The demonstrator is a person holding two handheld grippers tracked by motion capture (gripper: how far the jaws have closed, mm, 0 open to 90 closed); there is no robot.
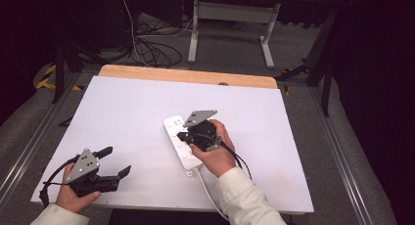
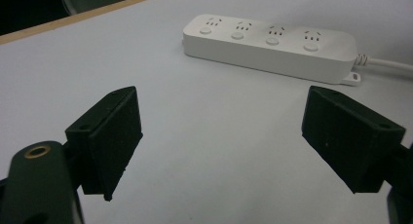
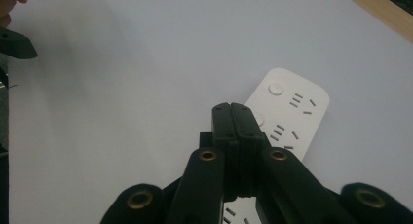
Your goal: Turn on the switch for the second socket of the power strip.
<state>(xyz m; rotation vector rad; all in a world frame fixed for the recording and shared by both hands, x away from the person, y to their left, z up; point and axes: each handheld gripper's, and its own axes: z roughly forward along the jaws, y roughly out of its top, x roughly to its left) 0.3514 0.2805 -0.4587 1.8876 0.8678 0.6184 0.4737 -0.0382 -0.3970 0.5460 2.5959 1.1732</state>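
**Closed jaws over the power strip's switches**

Right gripper [image 1: 182,135] hangs above the power strip [image 1: 177,142] with its jaws pressed flat together and nothing between them; in the right gripper view the joined tips [image 3: 233,118] sit over the strip's second round button from the far end, partly covering it. The strip [image 3: 287,114] lies flat on the white table [image 1: 127,112], near the middle, its cable [image 1: 208,191] running back toward my side. I read the step as pushing the switch buttons with the closed tips, used like a single finger.

To do it well, I would keep the jaws shut, line the tips squarely over one button [image 3: 275,88], and come straight down, not at a slant, so the light strip does not skid or tip. A short, firm press is enough, then lift clear before moving on.

My left gripper [image 1: 115,162] rests near the table's front left corner, jaws spread wide and empty, well apart from the strip [image 2: 270,46]. If the strip slides under the press, I could bring that one in to steady its cable end.
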